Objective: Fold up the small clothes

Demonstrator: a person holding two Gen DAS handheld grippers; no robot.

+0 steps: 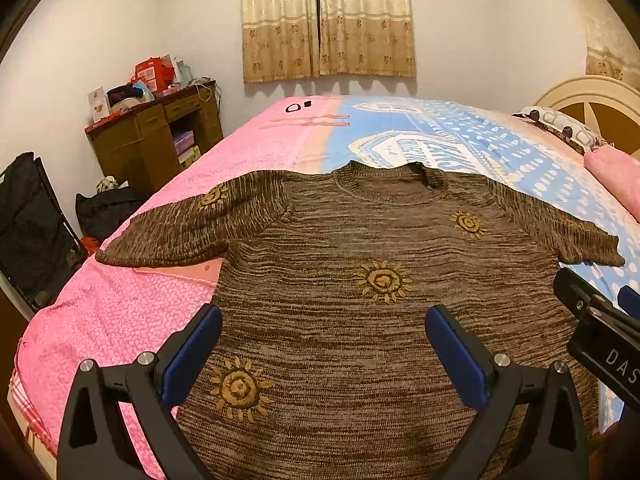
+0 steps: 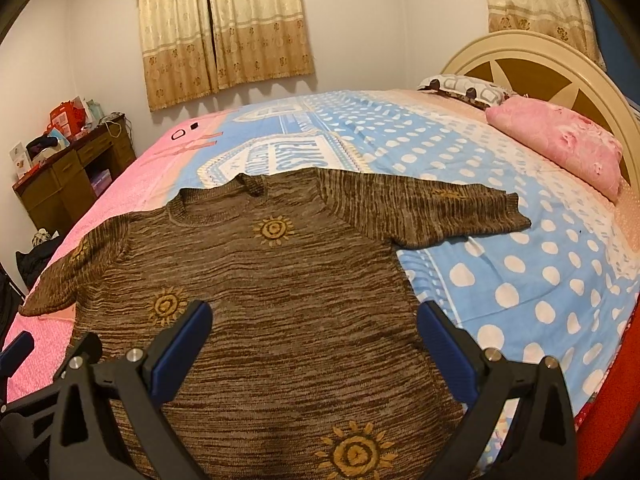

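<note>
A brown knitted short-sleeved sweater [image 1: 360, 240] with yellow sun patterns lies flat and spread out on the bed, neck away from me, both sleeves out to the sides. It also shows in the right wrist view [image 2: 288, 280]. My left gripper [image 1: 324, 320] is open and empty, hovering over the sweater's lower left part. My right gripper [image 2: 314, 316] is open and empty over the lower right part; its right finger is near the sweater's right edge. The right gripper's body [image 1: 600, 320] shows at the right edge of the left wrist view.
The bed [image 2: 520, 280] has a pink and blue dotted cover. A pink pillow [image 2: 560, 144] and a patterned pillow [image 2: 464, 86] lie by the headboard [image 2: 540, 64]. A wooden desk [image 1: 156, 140] with clutter and dark bags [image 1: 104, 208] stand left of the bed.
</note>
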